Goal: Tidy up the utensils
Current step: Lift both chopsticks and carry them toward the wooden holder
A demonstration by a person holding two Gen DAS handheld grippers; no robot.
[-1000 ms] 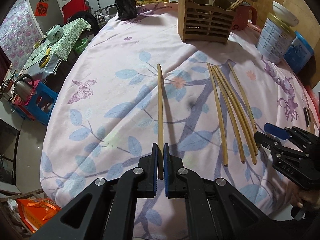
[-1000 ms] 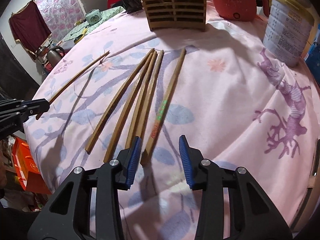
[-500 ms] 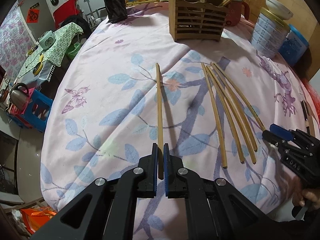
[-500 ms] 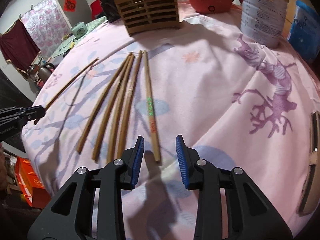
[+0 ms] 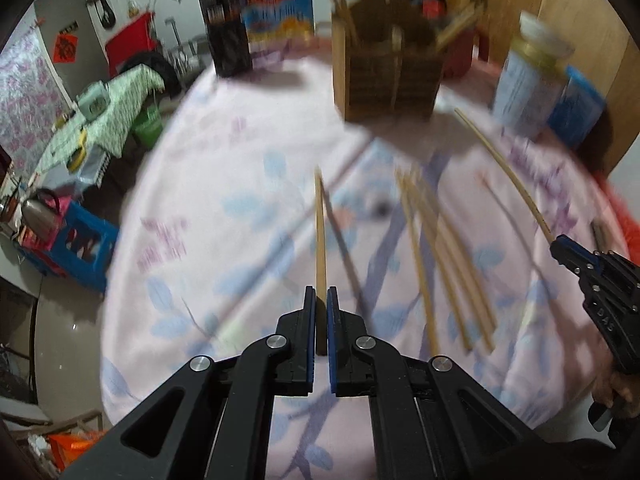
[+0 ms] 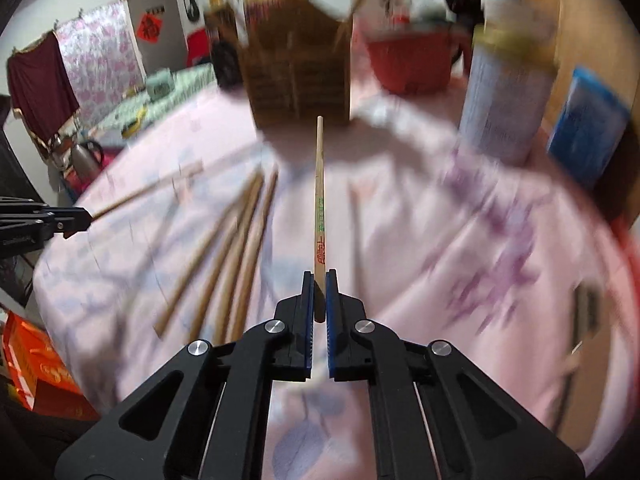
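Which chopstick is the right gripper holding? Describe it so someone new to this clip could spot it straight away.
Start at the wooden holder at the far end of the pink flowered tablecloth. In front of it, the right gripper is shut on one chopstick that points straight at the holder, lifted clear of the bundle of chopsticks lying to its left. Unlike those plain brown ones, it is paler and carries green and red printed characters.
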